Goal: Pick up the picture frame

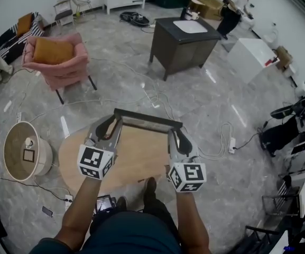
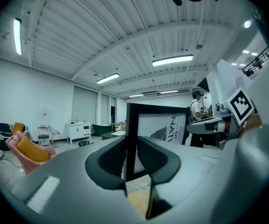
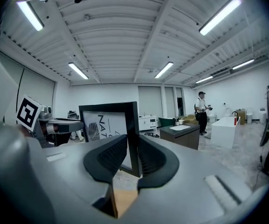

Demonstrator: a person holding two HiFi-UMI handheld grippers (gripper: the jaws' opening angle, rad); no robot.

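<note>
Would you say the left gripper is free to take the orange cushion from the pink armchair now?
Probably not. The left gripper has its jaws shut on the picture frame, shared with the right gripper, and the orange cushion sits far across the floor.

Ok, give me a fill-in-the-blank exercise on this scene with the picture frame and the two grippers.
1. The picture frame has a border coloured ____.
2. The left gripper clamps the frame's left side edge, and the right gripper clamps its ____ side edge.
3. In the head view, the wooden top of the table near the frame is ____ in shape.
4. The armchair that holds the orange cushion is coloured ____.

Missing words: black; right; oval; pink.
</note>
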